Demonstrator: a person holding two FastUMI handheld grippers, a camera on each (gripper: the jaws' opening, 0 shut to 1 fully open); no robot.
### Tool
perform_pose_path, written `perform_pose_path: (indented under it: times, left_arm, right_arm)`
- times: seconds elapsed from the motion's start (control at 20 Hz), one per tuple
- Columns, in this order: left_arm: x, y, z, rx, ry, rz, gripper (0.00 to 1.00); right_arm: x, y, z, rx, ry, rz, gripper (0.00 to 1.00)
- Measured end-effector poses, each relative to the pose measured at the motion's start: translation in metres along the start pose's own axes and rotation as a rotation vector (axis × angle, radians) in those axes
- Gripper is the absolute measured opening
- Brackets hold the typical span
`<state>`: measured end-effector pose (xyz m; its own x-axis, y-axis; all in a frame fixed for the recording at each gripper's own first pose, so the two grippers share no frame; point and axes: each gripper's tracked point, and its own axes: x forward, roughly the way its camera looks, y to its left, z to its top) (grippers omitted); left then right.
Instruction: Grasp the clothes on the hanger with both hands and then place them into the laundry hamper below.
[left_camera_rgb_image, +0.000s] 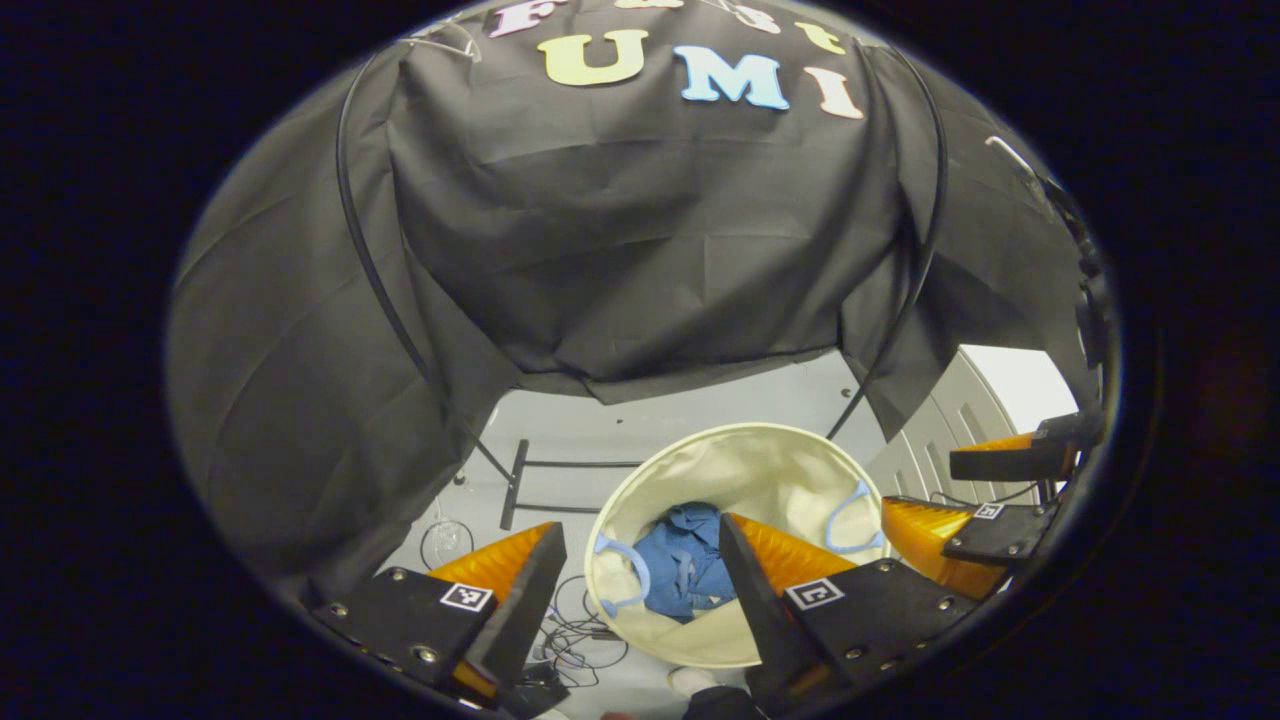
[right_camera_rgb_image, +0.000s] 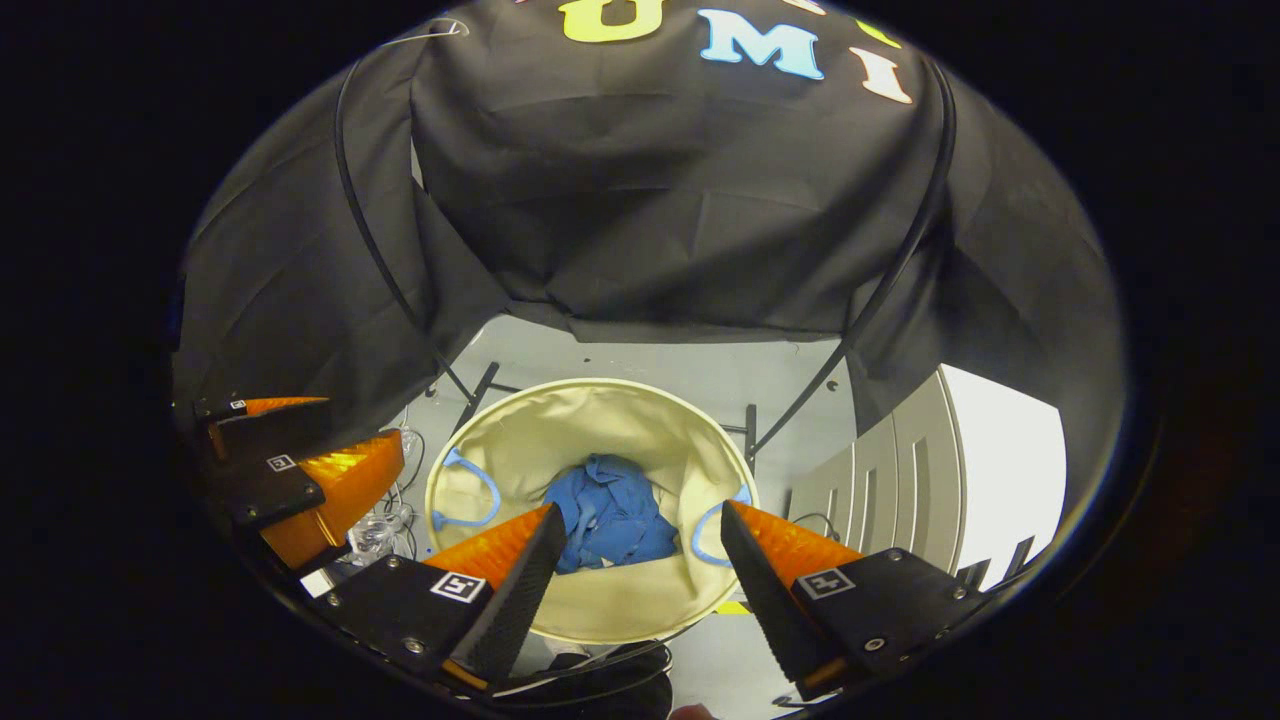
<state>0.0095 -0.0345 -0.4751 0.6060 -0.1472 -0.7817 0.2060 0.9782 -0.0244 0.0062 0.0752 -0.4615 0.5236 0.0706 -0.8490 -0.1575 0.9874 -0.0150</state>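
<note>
A: Where's the garment?
B: Crumpled blue cloth garment (right_camera_rgb_image: 610, 520) lies at the bottom of the round cream fabric laundry hamper (right_camera_rgb_image: 560, 440) with blue loop handles.
A: Jaws?
B: Left gripper (left_camera_rgb_image: 640, 570) open, empty. Right gripper (right_camera_rgb_image: 635, 560) open, empty too, both above the hamper.
A: Step?
B: Looks like release. To finish clean: lift straight up, keep fingers spread, avoid snagging the handles or rim.
</note>
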Motion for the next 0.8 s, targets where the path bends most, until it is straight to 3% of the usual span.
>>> perform_pose_path:
  times: [0.4, 0.8]
  left_arm:
    - [-0.038, -0.004, 0.071, -0.009, -0.165, -0.026, 0.90]
    - [-0.140, 0.000, 0.176, 0.008, -0.434, -0.023, 0.89]
  right_arm:
    - [-0.048, -0.011, 0.048, 0.050, -0.142, -0.020, 0.97]
    - [-0.157, -0.040, 0.139, 0.089, -0.426, -0.037, 0.96]
